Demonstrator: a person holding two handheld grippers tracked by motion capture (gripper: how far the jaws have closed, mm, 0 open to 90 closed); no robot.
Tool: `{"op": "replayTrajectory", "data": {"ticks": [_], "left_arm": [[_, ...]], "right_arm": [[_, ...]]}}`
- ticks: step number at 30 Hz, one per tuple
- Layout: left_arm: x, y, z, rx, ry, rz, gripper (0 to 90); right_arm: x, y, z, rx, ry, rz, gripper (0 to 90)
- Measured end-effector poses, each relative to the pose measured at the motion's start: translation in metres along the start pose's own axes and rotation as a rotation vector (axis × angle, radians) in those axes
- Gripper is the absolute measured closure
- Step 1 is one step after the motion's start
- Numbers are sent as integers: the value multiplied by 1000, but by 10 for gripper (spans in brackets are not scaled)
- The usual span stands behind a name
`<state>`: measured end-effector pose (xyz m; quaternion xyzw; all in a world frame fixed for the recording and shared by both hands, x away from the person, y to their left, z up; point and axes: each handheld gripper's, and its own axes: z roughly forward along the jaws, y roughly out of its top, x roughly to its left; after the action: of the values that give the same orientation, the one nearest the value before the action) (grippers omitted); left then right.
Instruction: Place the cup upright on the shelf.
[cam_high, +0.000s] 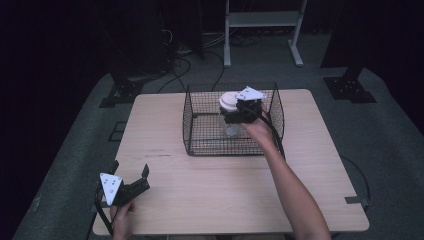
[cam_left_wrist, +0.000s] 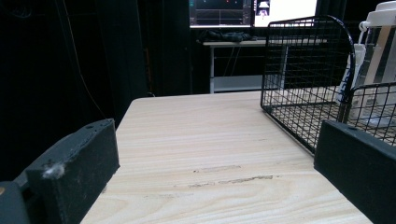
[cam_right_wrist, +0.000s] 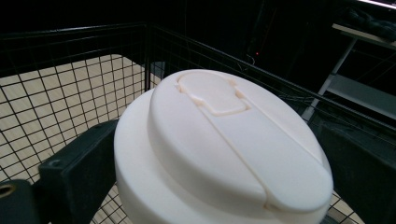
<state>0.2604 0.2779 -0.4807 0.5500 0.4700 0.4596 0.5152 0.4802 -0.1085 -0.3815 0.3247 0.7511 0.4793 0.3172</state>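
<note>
High view first: the right gripper (cam_high: 239, 111) is up over the black wire basket (cam_high: 200, 127) at the far middle of the wooden table (cam_high: 220, 190), the person's forearm reaching in from the lower right. Between its jaws sits a clear bottle with a wide white lid (cam_high: 229, 102), upright, inside the basket's walls. Whether its base touches the basket floor, I cannot tell from here.

Right gripper view now, and that white lid (cam_right_wrist: 224, 154) looms large, round, with a moulded flip tab on top. Black jaws stand on either side of it, close against the container just under the cap, so this gripper is pinching the bottle. Basket mesh runs behind and below, pale tabletop showing through the grid.

Over to the near left corner of the table in the high view: the left gripper (cam_high: 131, 175) rests low by the table edge, held by the person's hand (cam_high: 122, 220), well apart from the basket. Its jaws are spread wide with nothing between them.

Left gripper view confirms it: two black jaws far apart, bare wood grain between them, the basket (cam_left_wrist: 303, 93) ahead to the right, and the white-capped bottle (cam_left_wrist: 380, 56) standing inside it at the frame's right edge.
</note>
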Motion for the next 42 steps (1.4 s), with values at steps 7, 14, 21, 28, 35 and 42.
{"op": "replayTrajectory", "data": {"ticks": [7, 14, 21, 28, 35, 42], "left_arm": [[0, 0, 0, -2, -2, -4, 0], [0, 0, 0, -2, -2, -2, 0], [0, 0, 1, 2, 0, 3, 0], [0, 0, 1, 2, 1, 5, 0], [0, 0, 0, 1, -4, 3, 0], [0, 0, 0, -2, -6, 2, 0]], "right_arm": [[-1, 3, -3, -19, 3, 7, 17], [-2, 7, -7, -33, 3, 13, 17], [-3, 10, -11, -59, 14, 25, 17], [-5, 15, -21, -91, 17, 28, 17], [-6, 21, -33, -108, 19, 34, 17], [-5, 25, -46, -115, 9, 35, 17]]}}
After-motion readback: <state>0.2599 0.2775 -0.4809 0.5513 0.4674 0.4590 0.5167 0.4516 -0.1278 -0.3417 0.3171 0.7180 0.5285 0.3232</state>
